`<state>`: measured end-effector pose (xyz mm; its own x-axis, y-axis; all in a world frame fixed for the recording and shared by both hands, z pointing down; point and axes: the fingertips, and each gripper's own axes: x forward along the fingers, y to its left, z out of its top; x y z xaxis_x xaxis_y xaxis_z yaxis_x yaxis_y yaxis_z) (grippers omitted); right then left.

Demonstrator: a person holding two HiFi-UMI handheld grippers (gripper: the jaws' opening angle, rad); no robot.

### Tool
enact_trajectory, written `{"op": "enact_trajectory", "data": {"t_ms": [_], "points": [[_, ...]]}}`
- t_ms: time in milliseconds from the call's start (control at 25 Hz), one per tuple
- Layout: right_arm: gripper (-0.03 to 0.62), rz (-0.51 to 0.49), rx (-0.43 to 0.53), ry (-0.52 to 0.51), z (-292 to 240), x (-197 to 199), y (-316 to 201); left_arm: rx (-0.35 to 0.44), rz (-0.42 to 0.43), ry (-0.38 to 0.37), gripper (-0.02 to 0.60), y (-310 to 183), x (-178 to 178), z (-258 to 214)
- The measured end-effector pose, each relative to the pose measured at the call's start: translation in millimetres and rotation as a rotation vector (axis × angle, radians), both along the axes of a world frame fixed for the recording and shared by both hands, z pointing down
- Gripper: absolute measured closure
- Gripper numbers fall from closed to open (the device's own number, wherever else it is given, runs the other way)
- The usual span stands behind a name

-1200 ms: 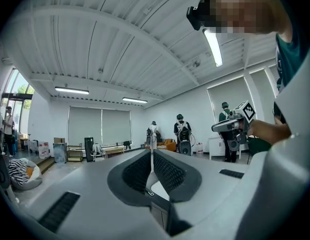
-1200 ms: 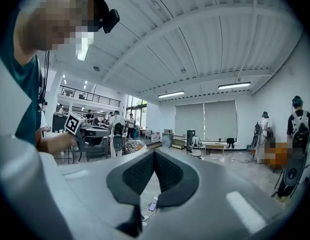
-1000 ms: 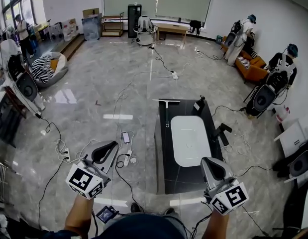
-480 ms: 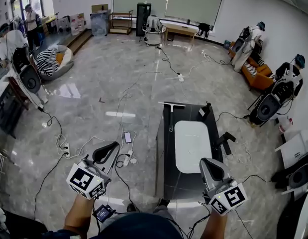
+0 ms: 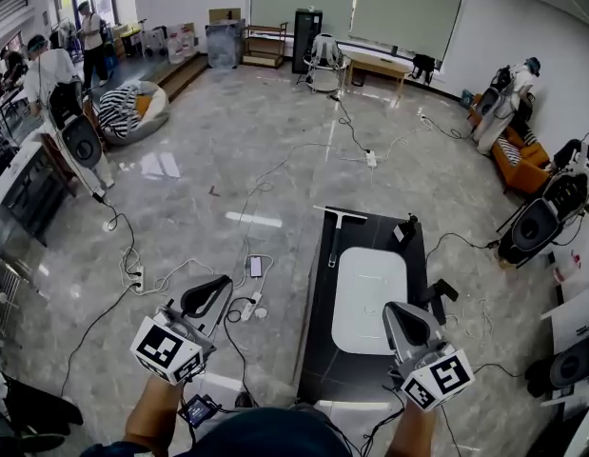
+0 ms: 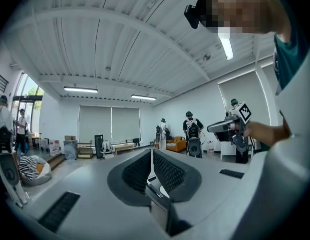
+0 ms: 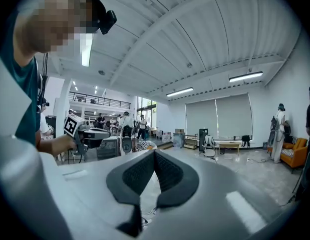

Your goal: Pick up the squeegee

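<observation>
The squeegee [image 5: 334, 228] lies on the far left corner of a low black table [image 5: 318, 346], with its blade across the far edge and its handle pointing back toward me. My left gripper [image 5: 216, 288] is held over the floor to the left of the table, shut and empty; its pads [image 6: 144, 166] meet. My right gripper [image 5: 401, 314] hovers over the table's near right part, well short of the squeegee, also shut with nothing in it; its pads [image 7: 164, 168] touch at the tip. Neither gripper view shows the squeegee.
A white oblong tray [image 5: 368, 298] lies on the table. Cables, a power strip [image 5: 248, 305] and a phone [image 5: 256, 267] litter the floor at the left. Black gear [image 5: 437, 293] stands at the table's right. People with equipment stand around the room's edges.
The head view has swung, so the table and squeegee sit a little further right in the picture. Both grippers stay shut and hold about the same places.
</observation>
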<state>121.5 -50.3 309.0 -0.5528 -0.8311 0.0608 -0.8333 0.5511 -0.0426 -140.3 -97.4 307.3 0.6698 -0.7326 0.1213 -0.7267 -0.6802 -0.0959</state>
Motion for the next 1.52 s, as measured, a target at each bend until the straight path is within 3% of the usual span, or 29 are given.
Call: {"op": "enact_trajectory", "data": {"t_ms": [1000, 1200, 1520], "points": [[0.585, -0.138, -0.006, -0.057, 10.3, -34.1, -26.3, -0.014, -0.139, -0.047, 0.561, 6.8, -36.1, 7.2], [0.585, -0.113, -0.017, -0.053, 8.6, -33.6, -16.5, -0.037, -0.12, -0.045, 0.561, 2.9, -34.3, 11.9], [0.585, -0.007, -0.048, -0.054, 0.2, -30.8, 21.3, -0.066, -0.023, -0.037, 0.561, -4.0, -18.9, 11.1]]}}
